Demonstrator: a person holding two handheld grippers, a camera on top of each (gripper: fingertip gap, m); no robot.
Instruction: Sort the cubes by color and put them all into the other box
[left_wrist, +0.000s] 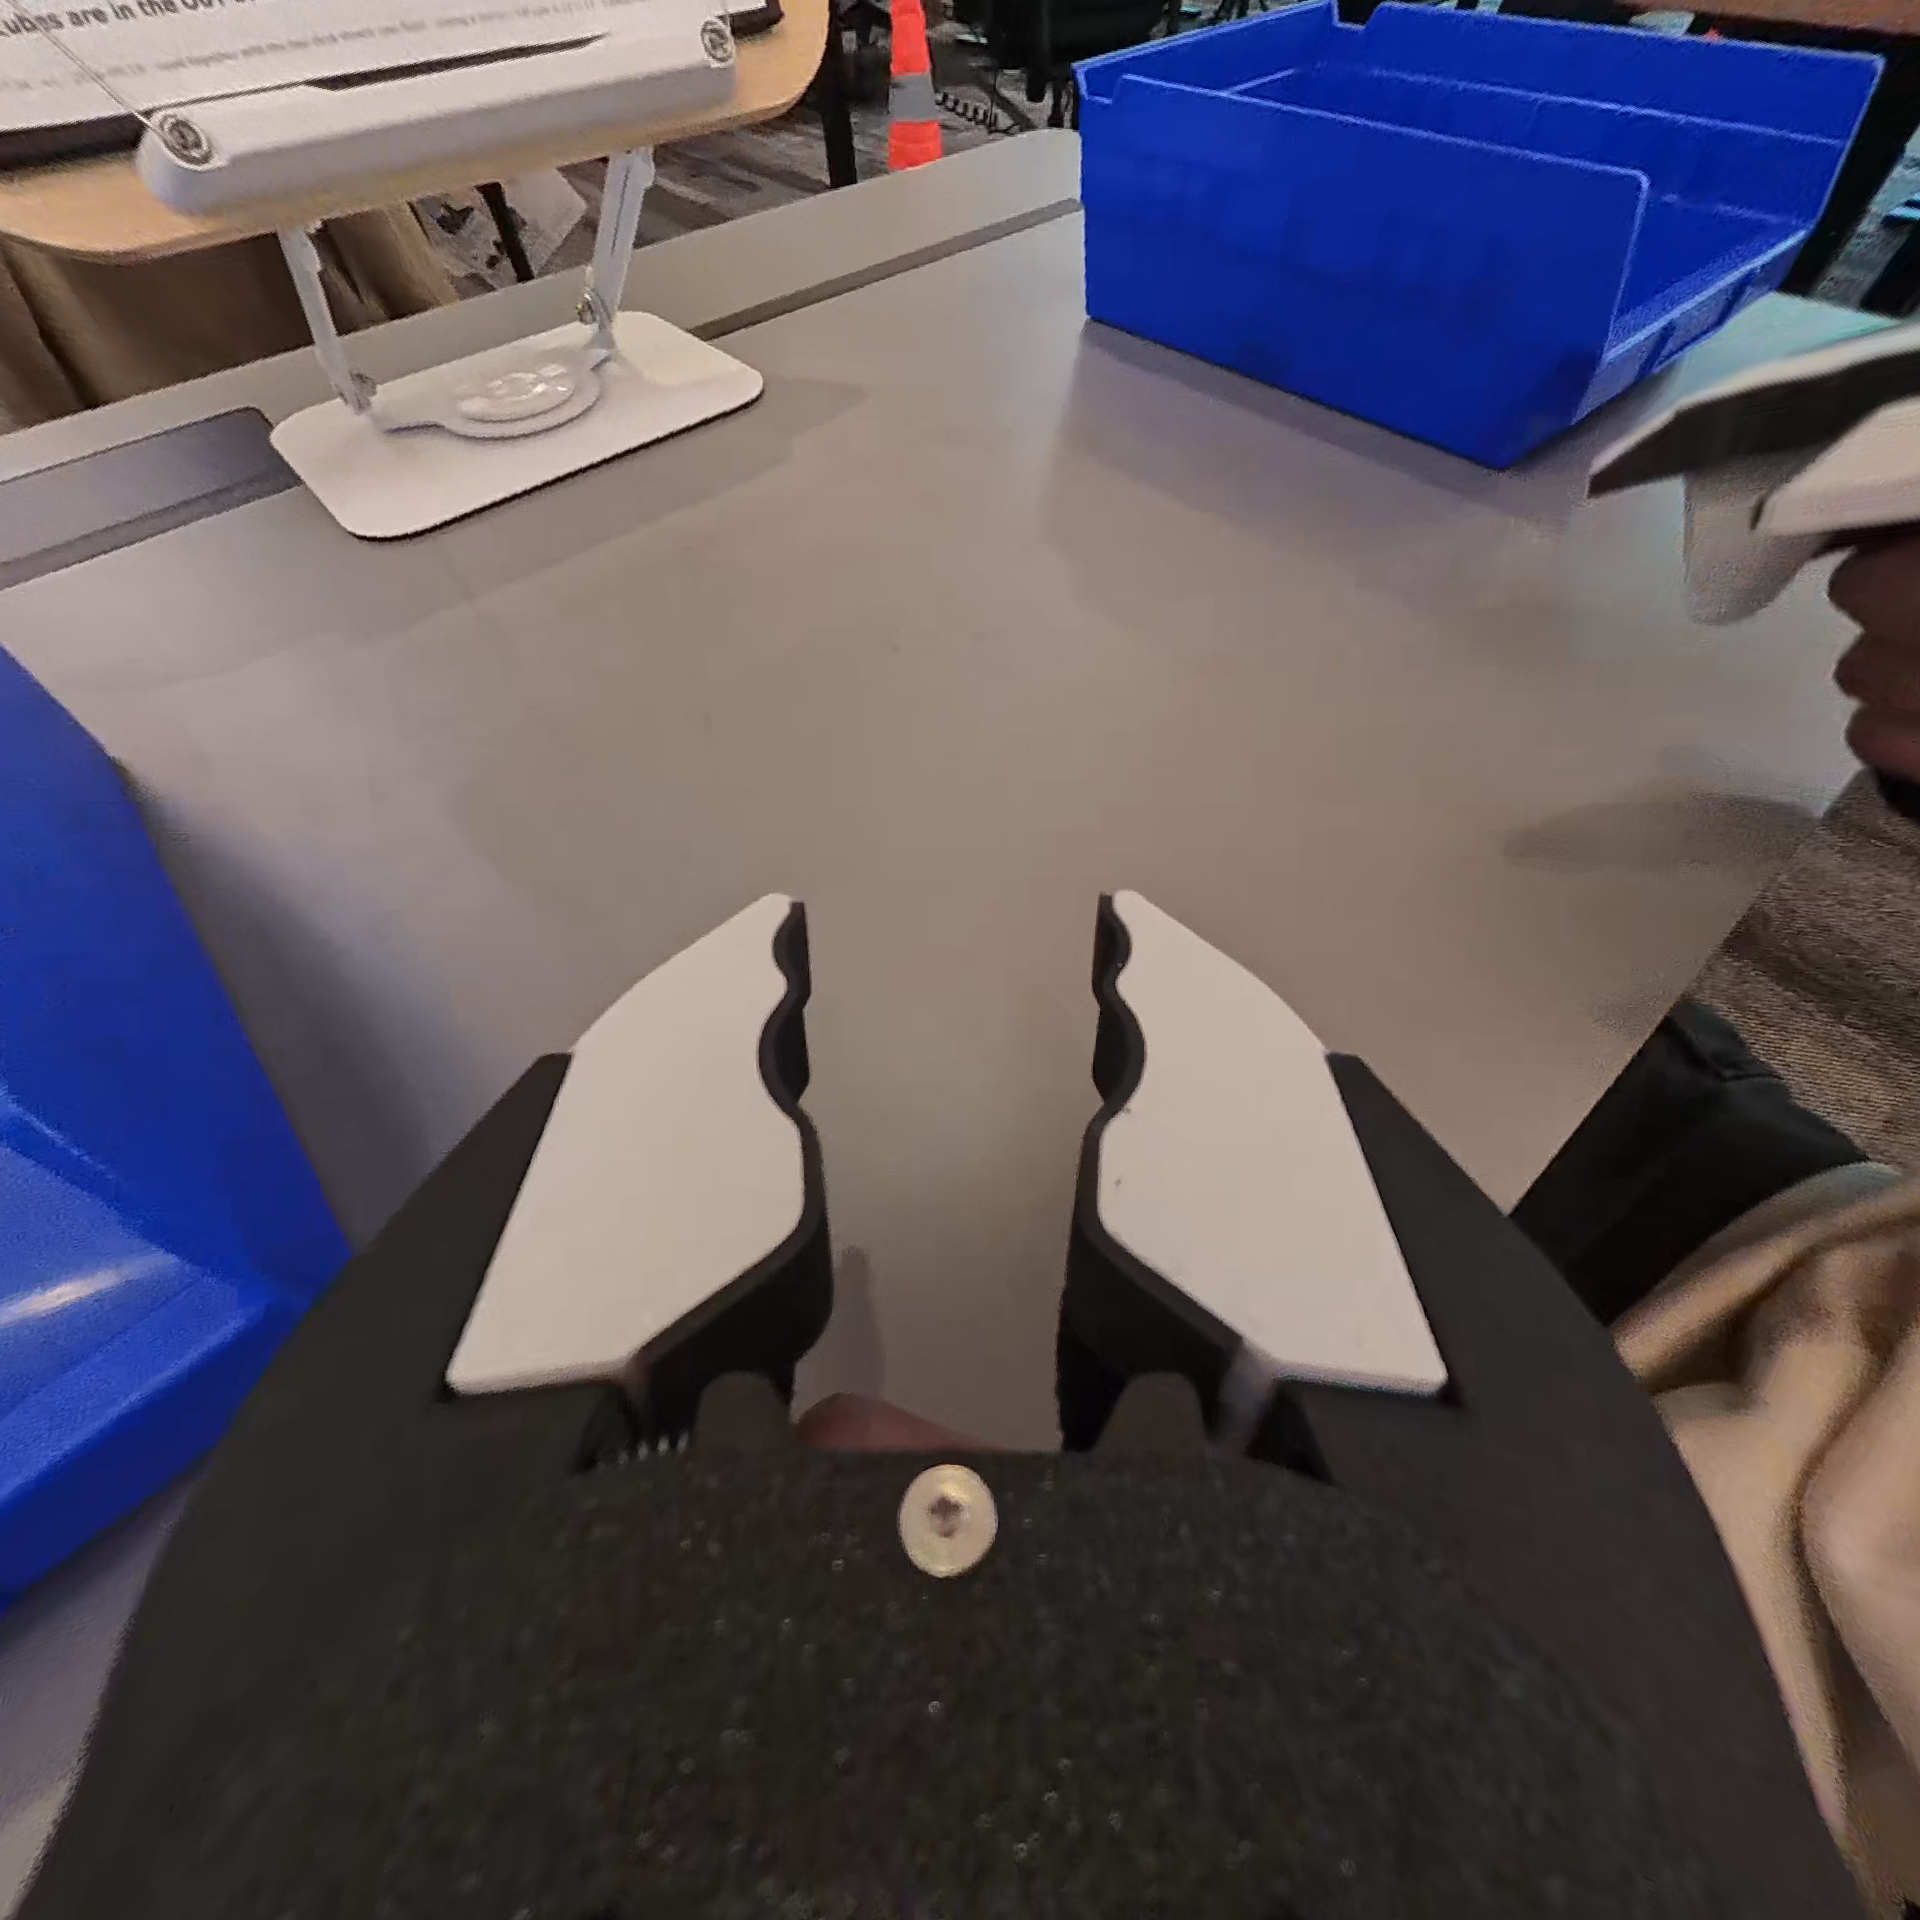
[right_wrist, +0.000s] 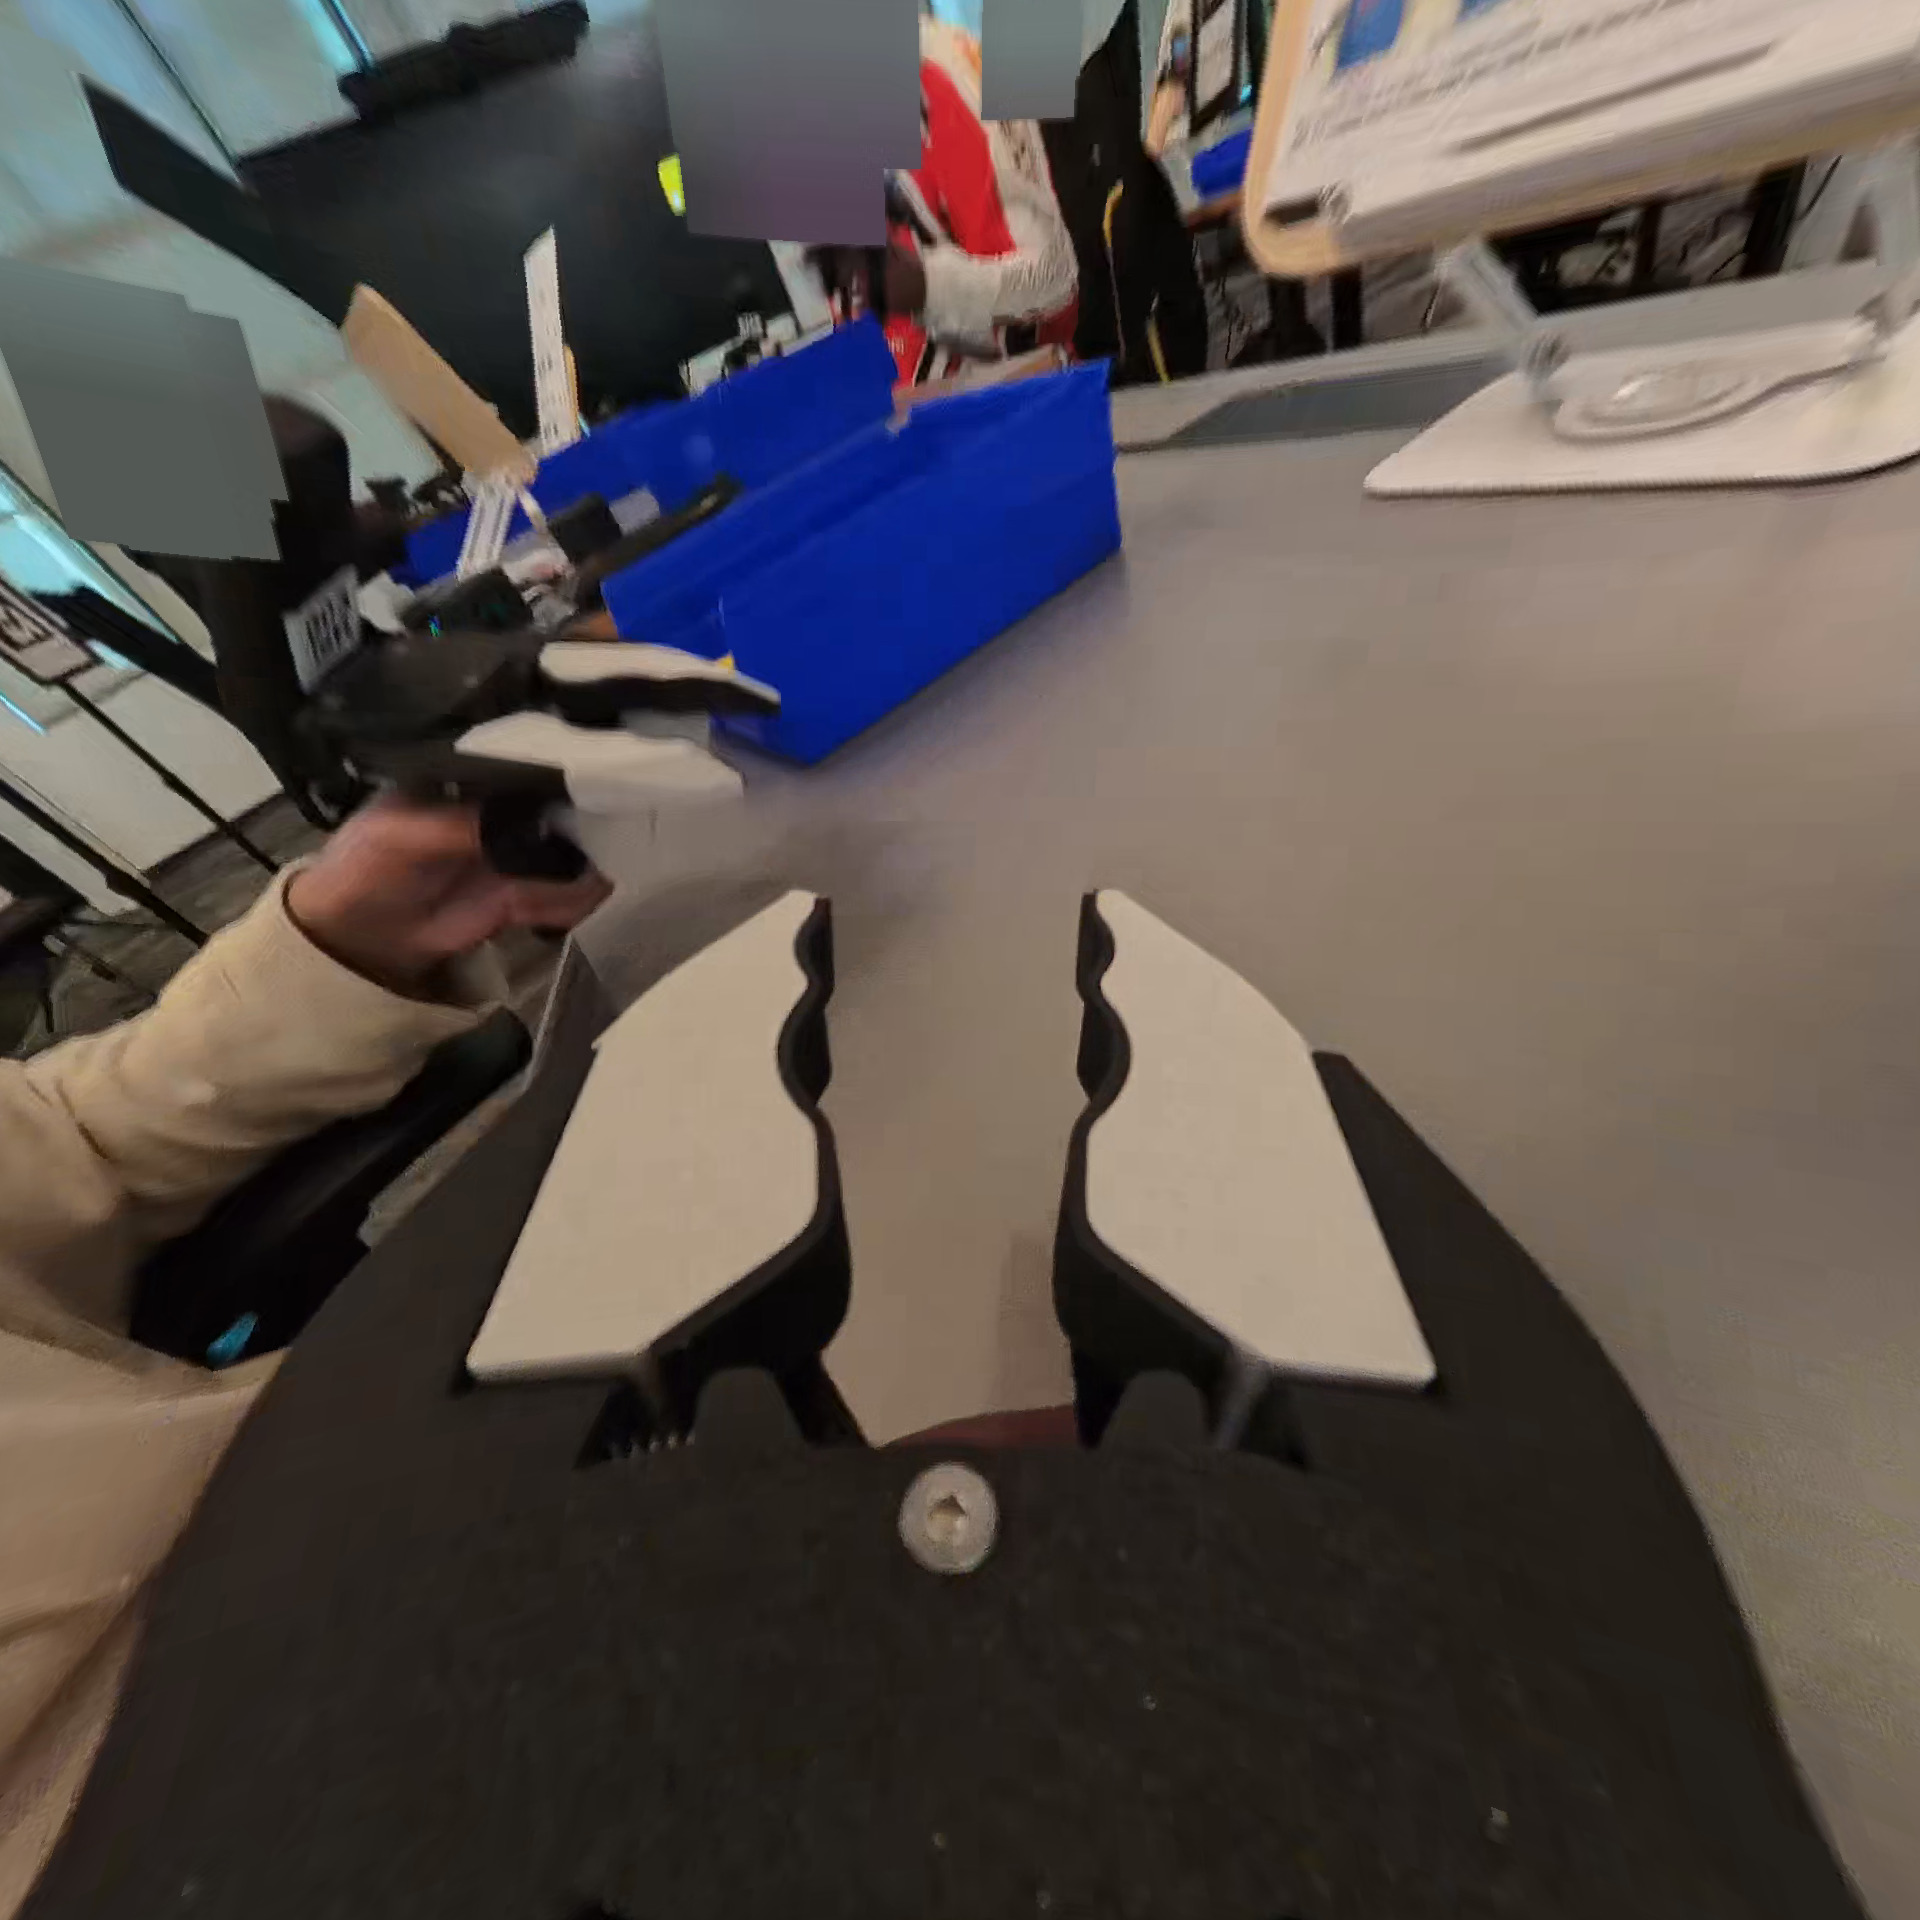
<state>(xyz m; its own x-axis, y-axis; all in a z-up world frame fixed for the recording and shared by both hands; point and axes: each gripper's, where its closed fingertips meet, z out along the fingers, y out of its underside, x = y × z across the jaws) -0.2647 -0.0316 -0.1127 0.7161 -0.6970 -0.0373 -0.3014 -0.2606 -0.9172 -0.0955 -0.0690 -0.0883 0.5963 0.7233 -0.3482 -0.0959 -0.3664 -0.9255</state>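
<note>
Both hand-held grippers, left (left_wrist: 948, 914) and right (right_wrist: 954, 914), gape empty over the bare worktop (left_wrist: 935, 644); best swing squarely toward the blue bin (right_wrist: 914, 582) for a cube.

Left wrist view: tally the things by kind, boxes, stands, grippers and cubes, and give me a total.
Blue boxes: 2, the far box and the near box at the left edge
White stand: 1
Grippers: 2, the left gripper and the right gripper, both open
Cubes: 0 in view
Total: 5

Left claw (left_wrist: 948, 914) agape above table (left_wrist: 935, 644); bin (left_wrist: 1351, 281) seemingly empty.
</note>
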